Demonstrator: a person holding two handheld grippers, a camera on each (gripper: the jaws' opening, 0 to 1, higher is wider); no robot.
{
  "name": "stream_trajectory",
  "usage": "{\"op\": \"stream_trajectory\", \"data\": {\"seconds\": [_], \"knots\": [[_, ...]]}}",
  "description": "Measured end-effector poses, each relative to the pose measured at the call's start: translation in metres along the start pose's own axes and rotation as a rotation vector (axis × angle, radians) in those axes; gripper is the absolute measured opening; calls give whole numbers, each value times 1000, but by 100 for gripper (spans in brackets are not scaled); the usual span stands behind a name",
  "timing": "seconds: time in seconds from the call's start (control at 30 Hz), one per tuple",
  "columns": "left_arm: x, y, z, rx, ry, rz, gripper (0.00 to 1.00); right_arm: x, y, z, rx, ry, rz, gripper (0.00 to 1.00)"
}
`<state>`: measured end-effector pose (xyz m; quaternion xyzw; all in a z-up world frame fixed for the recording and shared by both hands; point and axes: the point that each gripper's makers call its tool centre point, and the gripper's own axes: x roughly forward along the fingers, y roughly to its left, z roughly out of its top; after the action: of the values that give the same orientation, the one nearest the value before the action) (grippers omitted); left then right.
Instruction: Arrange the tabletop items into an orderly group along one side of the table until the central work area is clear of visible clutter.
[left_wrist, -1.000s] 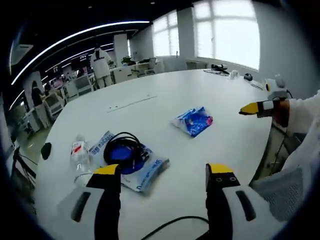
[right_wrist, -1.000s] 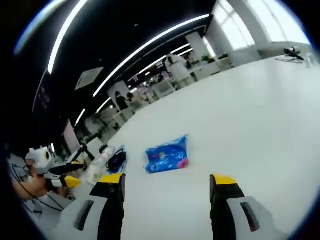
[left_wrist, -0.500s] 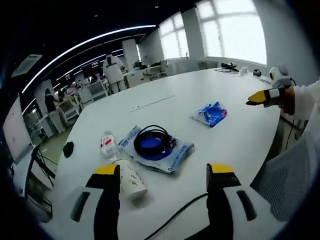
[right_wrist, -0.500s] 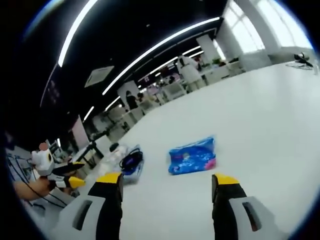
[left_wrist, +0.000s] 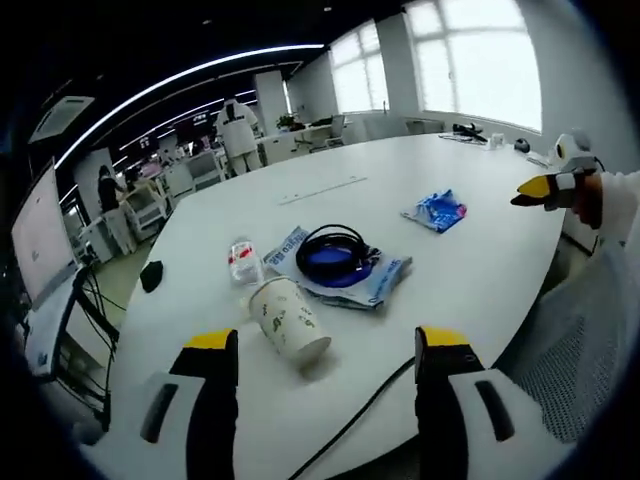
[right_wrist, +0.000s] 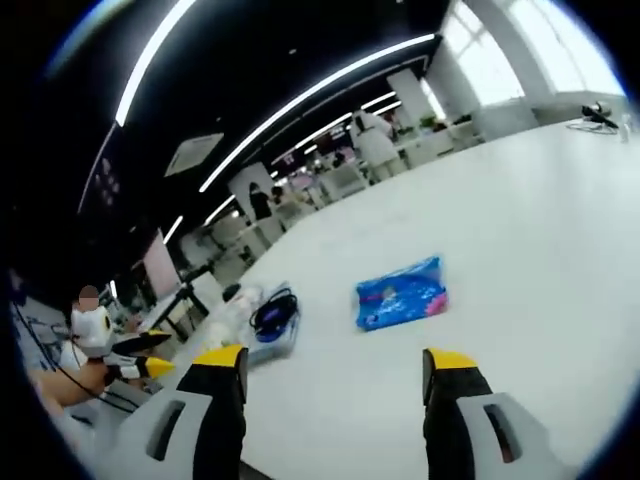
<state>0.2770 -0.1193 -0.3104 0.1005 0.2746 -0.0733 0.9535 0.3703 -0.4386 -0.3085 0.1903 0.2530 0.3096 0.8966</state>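
On the white table (left_wrist: 440, 290) a paper cup (left_wrist: 289, 322) lies on its side near the front. Behind it a plastic bottle (left_wrist: 241, 262) rests beside a coiled black cable (left_wrist: 335, 250) on a blue-and-white packet (left_wrist: 375, 285). A blue snack bag (left_wrist: 437, 211) lies farther right. My left gripper (left_wrist: 325, 345) is open above the near edge, nothing between its jaws. The right gripper (left_wrist: 545, 187) shows at the right edge of the left gripper view. In the right gripper view my right gripper (right_wrist: 335, 360) is open, with the blue snack bag (right_wrist: 401, 294) and the cable (right_wrist: 273, 314) ahead, and the left gripper (right_wrist: 140, 368) at far left.
A black cord (left_wrist: 360, 420) runs over the table's near edge. A thin white strip (left_wrist: 322, 189) lies at mid-table, small devices (left_wrist: 470, 131) at the far end. A black mouse-like object (left_wrist: 151, 275) sits at the left edge. People stand among desks (left_wrist: 238, 128) behind.
The left gripper view has pulled back, so the paper cup and more of the near table edge now show. The right gripper view shifted slightly. No item on the table moved.
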Motion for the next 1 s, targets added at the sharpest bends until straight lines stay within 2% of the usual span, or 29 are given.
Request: {"op": "stream_trajectory", "data": {"seconds": [0.07,0.23,0.37,0.4,0.5,0.67,0.77,0.8,0.83,0.87,1.0], "knots": [[1,5,-7,2,8,-13,71,-2,4,-3,3,-5,-12,71],[3,6,-5,19,-16,-25,72,-1,15,-12,22,-16,-35,71],[6,12,-5,3,-28,-13,71,3,22,-19,25,-10,-47,69],[6,13,-3,6,-37,-4,71,5,29,-22,25,-6,-50,69],[5,10,-2,43,-32,13,68,10,36,-26,18,-2,-56,66],[0,4,4,113,-52,15,60,28,61,-44,-21,53,-40,62],[1,5,2,111,-42,8,62,35,75,-49,-30,58,-9,63],[2,6,1,107,-42,6,62,37,83,-52,-53,79,19,62],[2,6,1,99,-41,6,63,38,83,-56,-107,113,28,61],[2,6,1,95,-40,7,64,39,81,-57,-121,124,25,61],[1,10,0,82,-40,20,64,44,76,-57,-109,127,13,61]]}}
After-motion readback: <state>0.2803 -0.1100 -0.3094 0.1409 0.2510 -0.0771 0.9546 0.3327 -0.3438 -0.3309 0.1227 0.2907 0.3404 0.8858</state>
